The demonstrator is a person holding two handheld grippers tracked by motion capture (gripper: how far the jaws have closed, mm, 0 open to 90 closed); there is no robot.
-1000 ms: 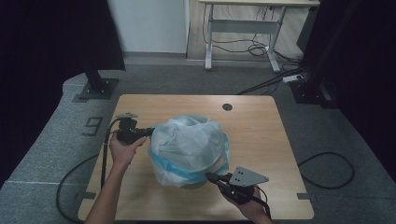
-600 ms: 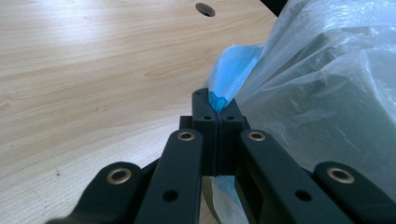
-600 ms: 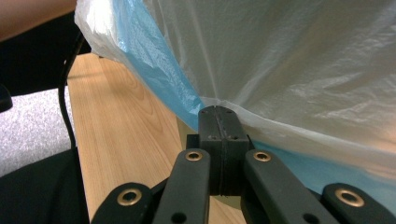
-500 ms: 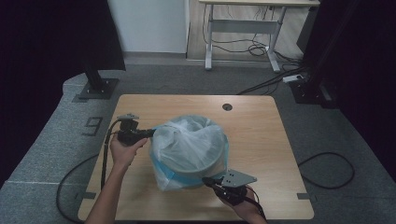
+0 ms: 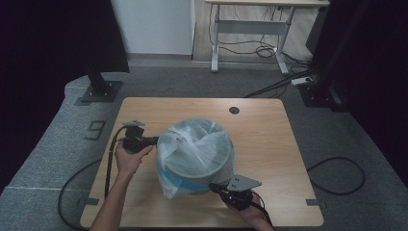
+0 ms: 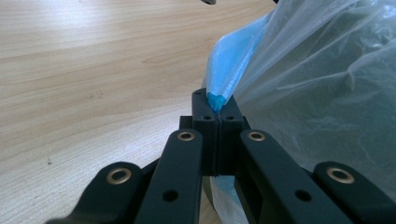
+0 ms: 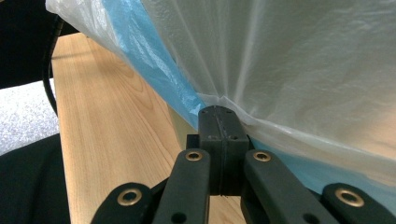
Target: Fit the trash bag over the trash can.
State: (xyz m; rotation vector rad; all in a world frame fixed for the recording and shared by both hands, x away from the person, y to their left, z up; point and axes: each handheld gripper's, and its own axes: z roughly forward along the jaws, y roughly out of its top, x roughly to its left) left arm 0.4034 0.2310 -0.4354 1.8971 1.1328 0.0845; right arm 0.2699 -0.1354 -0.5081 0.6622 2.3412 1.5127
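Dim, soft high view with black side edges; both gripper views bright, near jaws blurred.

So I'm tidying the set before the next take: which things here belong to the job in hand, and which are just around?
In the job:
- bin
- blue plastic bag drawn over it
- left gripper, shut on the bag's edge
- right gripper, shut on the bag's film

Just around:
- table, bearing the bin
- desk behind
- floor cable
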